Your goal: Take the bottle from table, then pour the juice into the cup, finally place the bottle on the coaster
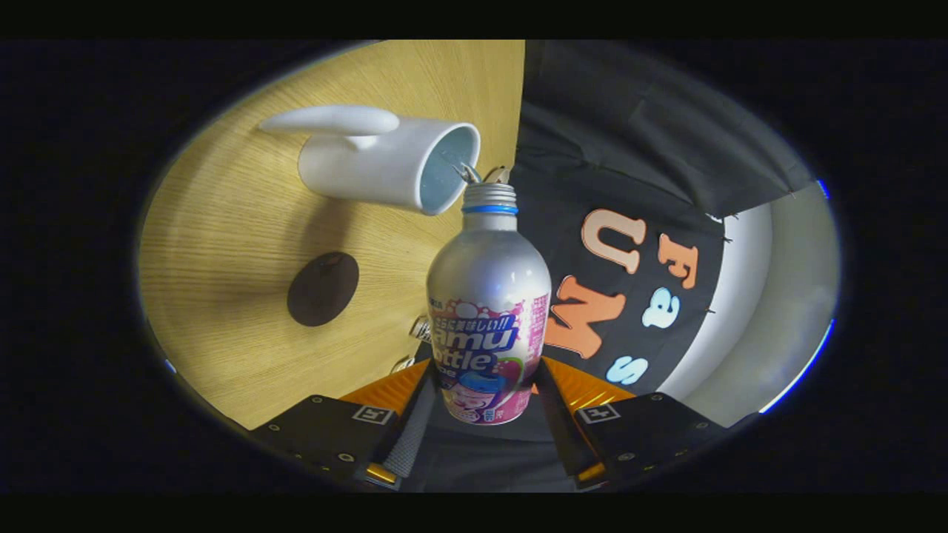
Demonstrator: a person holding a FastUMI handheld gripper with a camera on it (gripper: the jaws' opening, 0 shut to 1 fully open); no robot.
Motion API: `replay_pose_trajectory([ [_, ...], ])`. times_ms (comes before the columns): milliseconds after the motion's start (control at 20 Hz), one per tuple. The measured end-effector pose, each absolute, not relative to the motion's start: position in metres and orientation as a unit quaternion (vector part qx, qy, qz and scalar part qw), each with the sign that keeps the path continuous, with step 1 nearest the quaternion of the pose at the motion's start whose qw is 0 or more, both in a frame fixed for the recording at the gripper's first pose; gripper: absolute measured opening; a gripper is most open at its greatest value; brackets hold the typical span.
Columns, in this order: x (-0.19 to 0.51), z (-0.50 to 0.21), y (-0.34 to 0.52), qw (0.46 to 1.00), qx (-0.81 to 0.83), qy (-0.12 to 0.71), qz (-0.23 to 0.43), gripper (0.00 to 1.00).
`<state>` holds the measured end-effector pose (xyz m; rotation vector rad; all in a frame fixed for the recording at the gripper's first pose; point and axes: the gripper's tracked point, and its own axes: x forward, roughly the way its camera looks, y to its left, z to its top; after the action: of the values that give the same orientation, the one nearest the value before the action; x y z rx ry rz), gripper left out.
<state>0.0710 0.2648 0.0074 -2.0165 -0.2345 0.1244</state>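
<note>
A: In your gripper view, what are the 2 fingers doing?

B: Your hand-held gripper [485,403] is clamped on the bottle [489,311]. Both fingers press against its lower body, 1 on each side, over the printed label. The bottle is silver, with a blue ring under its threaded neck, and its mouth is open with no cap on it.

A: Where is the bottle pointing?

B: Straight ahead of your fingers, with its mouth right at the rim of the cup [385,159]. The whole view is rolled over, so the desk [237,222] stands like a wall on one side and the cup appears to lie sideways, its opening facing the bottle's neck. A small splash of liquid shows between the mouth and the cup's rim.

A: What does the cup look like?

B: White, with a long handle, and pale blue inside. It sits on the wooden desk.

A: And the coaster?

B: The coaster [323,289] is a dark round disc on the desk, near the cup and apart from it.
</note>
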Motion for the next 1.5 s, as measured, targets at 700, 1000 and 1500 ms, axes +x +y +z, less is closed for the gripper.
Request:
replay_pose_trajectory([
  [700,0.075,0.015,0.271,0.490,-0.863,-0.111,0.047,0.74],
  [1000,0.081,0.021,0.273,0.476,-0.872,-0.112,0.040,0.75],
  [1500,0.079,0.030,0.277,0.439,-0.890,-0.121,0.029,0.74],
])
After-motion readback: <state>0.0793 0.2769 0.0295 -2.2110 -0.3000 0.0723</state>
